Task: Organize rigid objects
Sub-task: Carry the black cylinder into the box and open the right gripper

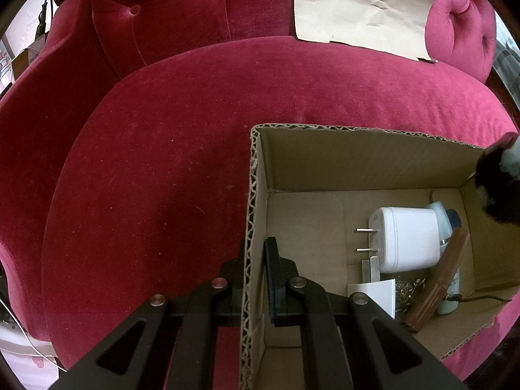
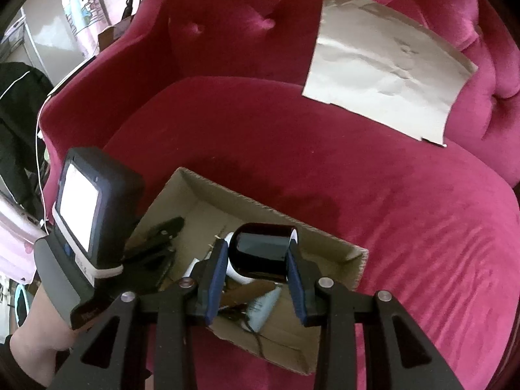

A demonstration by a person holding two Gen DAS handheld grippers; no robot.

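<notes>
An open cardboard box [image 1: 325, 149] sits on a red velvet sofa seat [image 1: 162, 162]. My left gripper [image 1: 256, 279] is shut on the box's left wall, one finger inside and one outside. Inside lie a white plug adapter [image 1: 406, 237], a brown wooden handle [image 1: 442, 276], a white tube and small bits. My right gripper [image 2: 256, 260] is shut on a black glossy cylinder [image 2: 260, 250] and holds it over the box [image 2: 325, 250]. The cylinder shows blurred at the right edge of the left wrist view [image 1: 497, 178].
A creased cream paper sheet [image 1: 364, 9] leans on the tufted sofa back, also in the right wrist view [image 2: 386, 65]. The left gripper's camera unit [image 2: 94, 221] stands at the box's left side. Cables and clutter lie beyond the sofa's left arm.
</notes>
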